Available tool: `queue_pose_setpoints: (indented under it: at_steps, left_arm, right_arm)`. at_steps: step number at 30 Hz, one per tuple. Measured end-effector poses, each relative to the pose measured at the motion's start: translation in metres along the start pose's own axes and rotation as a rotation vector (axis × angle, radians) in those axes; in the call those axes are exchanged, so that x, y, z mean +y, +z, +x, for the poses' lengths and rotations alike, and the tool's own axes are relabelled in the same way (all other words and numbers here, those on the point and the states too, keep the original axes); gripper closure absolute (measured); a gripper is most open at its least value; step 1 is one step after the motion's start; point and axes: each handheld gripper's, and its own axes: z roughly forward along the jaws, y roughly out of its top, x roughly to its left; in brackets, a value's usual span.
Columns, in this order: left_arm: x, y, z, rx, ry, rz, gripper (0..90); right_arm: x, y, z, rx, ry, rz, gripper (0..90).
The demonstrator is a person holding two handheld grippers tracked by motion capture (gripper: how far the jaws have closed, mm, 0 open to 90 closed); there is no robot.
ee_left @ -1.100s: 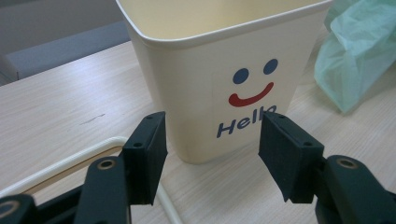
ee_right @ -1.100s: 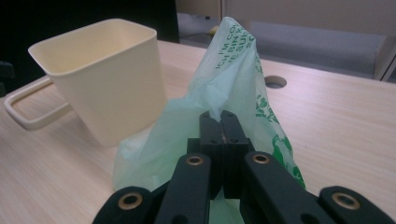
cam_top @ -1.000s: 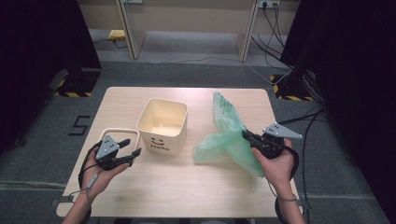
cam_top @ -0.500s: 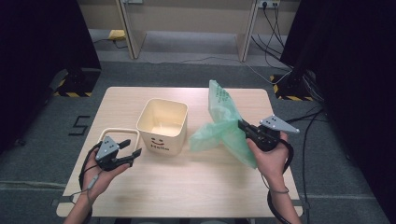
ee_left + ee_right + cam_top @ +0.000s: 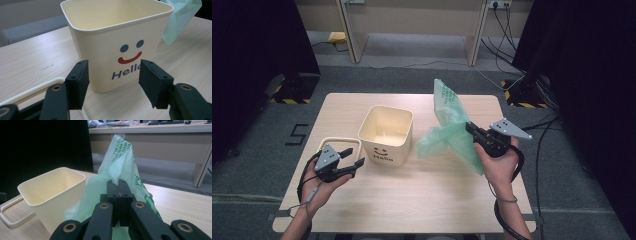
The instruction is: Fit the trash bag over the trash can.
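A cream plastic bin (image 5: 386, 133) with a smiley face and "Hello" printed on it stands upright in the middle of the table; it looks empty (image 5: 117, 37) (image 5: 53, 192). My right gripper (image 5: 472, 131) (image 5: 118, 185) is shut on a thin green plastic bag (image 5: 451, 129) (image 5: 117, 167), held up off the table just right of the bin. My left gripper (image 5: 353, 157) (image 5: 113, 83) stands open low at the bin's front left, its jaws on either side of the printed face with a gap to the wall.
A cream rectangular frame (image 5: 336, 146) lies flat on the table left of the bin, under my left hand. The wooden table (image 5: 422, 195) has bare room in front. Cables run over the floor at the far right.
My right gripper has lifted the green bag and carried it left toward the bin. The left gripper has hardly moved.
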Motion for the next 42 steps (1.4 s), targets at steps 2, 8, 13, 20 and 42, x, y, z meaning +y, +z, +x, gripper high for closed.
queue_pose_setpoints:
  at_steps: [2,8,13,20,42]
  left_arm:
    - [0.001,0.001,-0.001,-0.001,-0.001,-0.003,40.7]
    - [0.003,0.001,-0.002,0.001,-0.010,-0.011,39.8]
    - [0.006,0.001,-0.002,0.000,-0.014,-0.021,38.6]
    - [0.008,0.003,-0.003,-0.002,-0.021,-0.030,38.2]
    - [0.015,0.004,-0.005,0.000,-0.017,-0.043,38.0]
  right_arm:
    - [0.002,0.000,0.000,-0.004,-0.001,-0.008,90.0]
    - [0.009,0.001,0.001,-0.010,0.002,-0.030,90.0]
    - [0.013,0.003,0.002,-0.013,0.003,-0.048,90.0]
    - [0.018,0.006,0.004,-0.026,-0.008,-0.056,90.0]
    - [0.029,0.016,0.007,-0.027,0.017,-0.103,90.0]
